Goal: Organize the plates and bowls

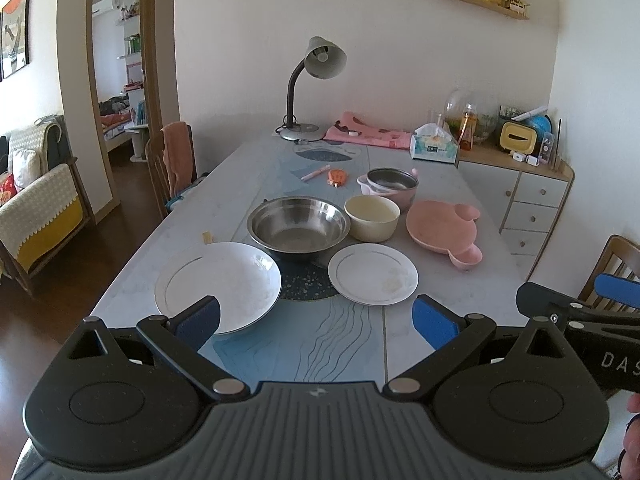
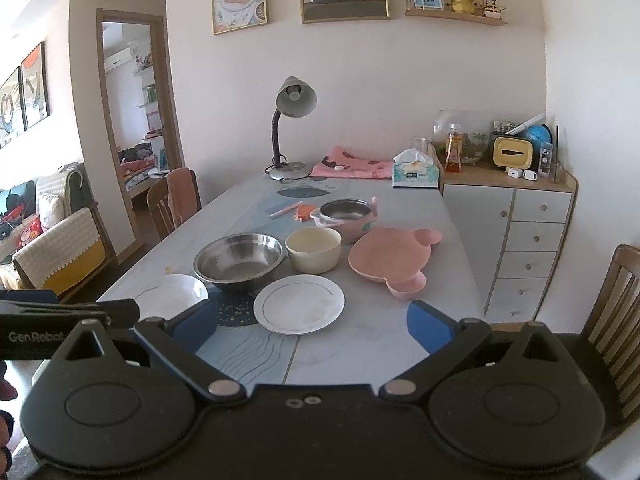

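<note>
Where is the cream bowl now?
In both views the cream bowl stands mid-table, between the steel bowl on its left and the pink plate on its right, behind the small white plate.

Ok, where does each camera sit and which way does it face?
Left wrist: on the open left gripper, near table edge, facing the wall; nearest the large white plate; right gripper at its right edge.
Right wrist: on the open right gripper, same heading, set further right, nearest the small white plate.
Shared: steel bowl, lamp.
</note>
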Demonstrator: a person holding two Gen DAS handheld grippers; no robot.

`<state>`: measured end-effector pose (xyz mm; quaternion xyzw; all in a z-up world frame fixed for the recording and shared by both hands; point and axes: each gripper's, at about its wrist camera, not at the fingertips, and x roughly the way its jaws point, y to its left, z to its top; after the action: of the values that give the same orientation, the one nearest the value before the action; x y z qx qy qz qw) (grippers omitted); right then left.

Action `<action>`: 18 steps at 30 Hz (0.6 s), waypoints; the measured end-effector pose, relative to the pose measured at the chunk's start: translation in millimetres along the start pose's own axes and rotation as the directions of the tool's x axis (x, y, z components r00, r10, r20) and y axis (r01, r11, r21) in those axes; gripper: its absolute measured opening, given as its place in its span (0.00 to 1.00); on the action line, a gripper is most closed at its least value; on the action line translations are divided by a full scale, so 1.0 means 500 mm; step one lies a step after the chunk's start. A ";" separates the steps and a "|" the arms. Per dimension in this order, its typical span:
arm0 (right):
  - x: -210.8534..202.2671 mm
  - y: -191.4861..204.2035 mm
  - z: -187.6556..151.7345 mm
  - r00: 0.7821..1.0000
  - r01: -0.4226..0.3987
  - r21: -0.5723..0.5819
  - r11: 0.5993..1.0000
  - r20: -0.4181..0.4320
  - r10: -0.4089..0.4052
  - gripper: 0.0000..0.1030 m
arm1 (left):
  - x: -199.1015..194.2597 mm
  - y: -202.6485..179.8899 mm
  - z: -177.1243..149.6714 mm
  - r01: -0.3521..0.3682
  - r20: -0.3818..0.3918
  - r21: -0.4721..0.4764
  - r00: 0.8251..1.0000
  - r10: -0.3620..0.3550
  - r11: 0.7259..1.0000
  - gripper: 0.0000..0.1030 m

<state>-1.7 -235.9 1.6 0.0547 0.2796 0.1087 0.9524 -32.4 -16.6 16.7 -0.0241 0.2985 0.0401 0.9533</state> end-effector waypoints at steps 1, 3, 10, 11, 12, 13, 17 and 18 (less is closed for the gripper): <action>-0.001 -0.001 0.000 1.000 0.001 0.002 1.000 0.003 -0.001 0.98 | -0.001 0.000 0.000 0.000 0.003 0.001 1.000 0.000 1.000 1.00; -0.002 -0.003 0.001 1.000 0.003 0.004 1.000 0.008 -0.003 0.98 | -0.004 -0.001 0.001 0.000 0.011 0.002 1.000 0.000 1.000 1.00; -0.007 0.002 0.001 1.000 0.000 -0.003 1.000 0.019 0.001 0.98 | -0.014 -0.002 0.003 -0.002 0.030 -0.001 1.000 0.003 1.000 1.00; -0.009 0.002 0.001 1.000 -0.001 -0.003 1.000 0.023 0.001 0.98 | -0.015 -0.002 0.002 -0.002 0.033 -0.001 0.999 0.002 1.000 1.00; -0.010 0.003 0.001 1.000 -0.001 -0.004 1.000 0.026 0.002 0.98 | -0.017 -0.003 0.002 -0.001 0.036 -0.001 0.999 0.001 1.000 1.00; -0.012 0.004 0.001 1.000 -0.003 -0.005 1.000 0.027 0.003 0.98 | -0.019 -0.003 0.002 -0.002 0.040 0.000 0.999 0.002 1.000 1.00; -0.016 0.007 -0.001 1.000 -0.009 -0.009 1.000 0.030 0.009 0.98 | -0.023 -0.004 0.001 -0.004 0.047 -0.001 0.999 0.004 1.000 1.00; -0.017 0.007 0.000 0.999 -0.009 -0.009 1.000 0.030 0.009 0.98 | -0.023 -0.005 0.000 -0.004 0.048 -0.002 0.999 0.004 1.000 1.00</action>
<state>-9.4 -234.5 6.6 0.0532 0.2643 0.1136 0.9563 -41.8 -19.6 23.4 -0.0233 0.2758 0.0431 0.9600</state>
